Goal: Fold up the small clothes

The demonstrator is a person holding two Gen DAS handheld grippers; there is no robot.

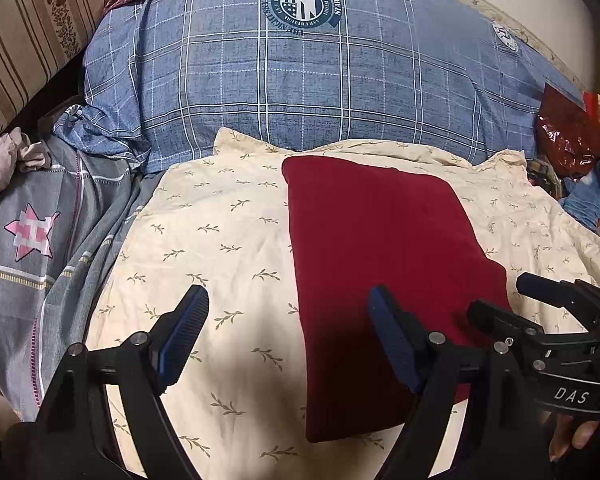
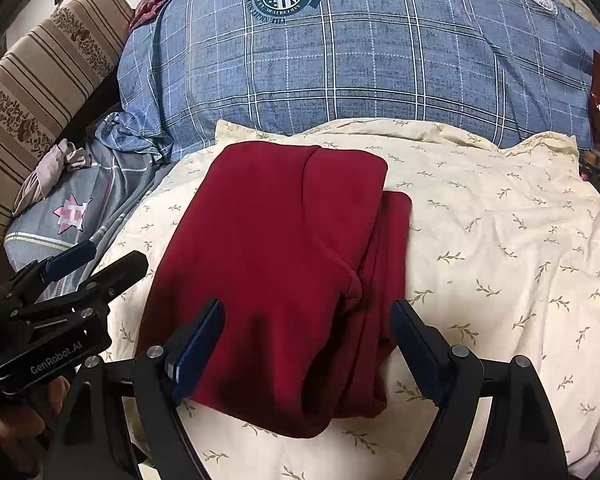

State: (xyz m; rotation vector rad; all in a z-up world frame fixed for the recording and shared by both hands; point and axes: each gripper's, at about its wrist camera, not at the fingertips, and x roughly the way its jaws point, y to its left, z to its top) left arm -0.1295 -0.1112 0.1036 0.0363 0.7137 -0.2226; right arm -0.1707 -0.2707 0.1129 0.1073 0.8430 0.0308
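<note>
Centre frame on the cream sheet (image 2: 500, 216): red garment (image 2: 284, 264), folded into a thick stack. Soft, light, liable to slump; best pinched at a layered edge. Left gripper (image 1: 288, 328) and right gripper (image 2: 308, 336): jaws wide open, holding nothing.

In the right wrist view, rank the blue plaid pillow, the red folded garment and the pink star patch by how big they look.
1. Blue plaid pillow, spans nearly the whole width.
2. Red folded garment, though nearer the camera, so the gap may be understated.
3. Pink star patch, clearly smallest.
</note>
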